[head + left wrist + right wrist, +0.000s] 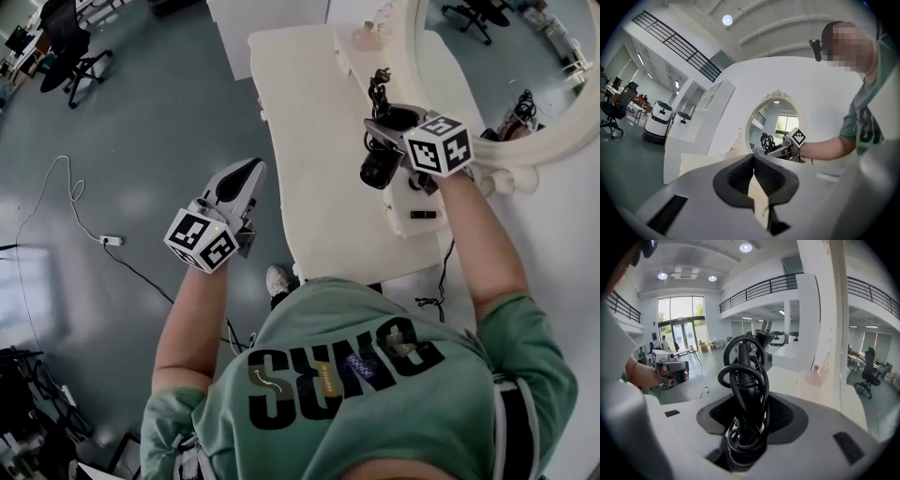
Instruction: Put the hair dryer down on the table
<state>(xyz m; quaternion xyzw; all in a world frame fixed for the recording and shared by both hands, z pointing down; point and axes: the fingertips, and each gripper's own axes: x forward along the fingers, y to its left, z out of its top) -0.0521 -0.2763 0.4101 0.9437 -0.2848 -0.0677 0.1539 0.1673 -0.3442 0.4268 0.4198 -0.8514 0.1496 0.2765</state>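
Head view: the person's right gripper (405, 141) hangs over the near right part of the cream-white counter (309, 141), its jaws gripping a black hair dryer with its cord wound round the handle (382, 159). The dryer looks raised off the counter, not yet resting on it. The left gripper (234, 197) is off the counter's left edge, over grey floor, so the right hand is the nearer one. A small pinkish bottle (366, 37) stands at the counter's far end; its contents cannot be made out.

Left gripper view: the jaws are closed together with nothing between them.

Right gripper view: the jaws clamp the dryer's corded handle, whose long axis runs straight out along them. The counter lies ahead and below, so lowering seems the next need.
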